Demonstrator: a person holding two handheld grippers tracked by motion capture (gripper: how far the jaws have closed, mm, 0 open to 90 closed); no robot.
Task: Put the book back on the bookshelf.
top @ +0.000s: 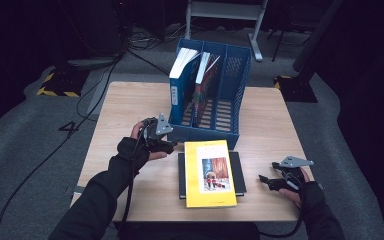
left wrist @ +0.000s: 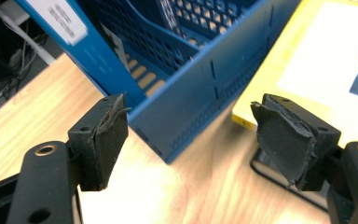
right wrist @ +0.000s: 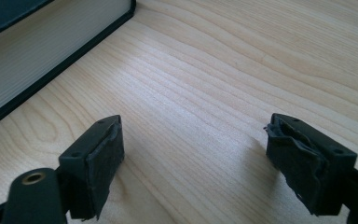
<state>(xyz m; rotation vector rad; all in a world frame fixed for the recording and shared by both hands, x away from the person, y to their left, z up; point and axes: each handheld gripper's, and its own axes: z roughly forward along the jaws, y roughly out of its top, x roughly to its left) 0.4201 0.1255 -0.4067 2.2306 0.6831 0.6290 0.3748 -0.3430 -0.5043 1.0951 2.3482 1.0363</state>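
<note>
- Work in hand reads as shelving books into the blue file rack [top: 230, 95]. 2 books already stand upright in it: a blue-spined book [top: 181, 85] in the left compartment, a red-and-dark book [top: 203, 85] in the middle one. The right compartment looks bare.
- Left to do, by my judgement: 2 books lie flat on the wooden table [top: 125, 115] in front of the rack, the yellow book [top: 210, 172] stacked on a dark book [top: 239, 170] beneath it.
- Left gripper [top: 167, 145] sits just beside the yellow book's near-left corner and the rack's front corner. Its jaws stand wide apart with nothing between them.
- Right gripper [top: 269, 181] rests low over bare table, right of the stack and apart from it. Its jaws are also spread, gripping nothing.
- Rack: rigid blue plastic, slotted floor, perforated walls, sharp square corners.
- Yellow book: glossy cover with a white panel and a small picture; thin, probably a paperback, though the spine is hard to make out.
- Dark book: thick pale page block between dark boards in the right gripper view.
- Jaw pads: black rubber, frayed and torn at the edges.
- Table: pale wood grain, smooth matte finish.
</note>
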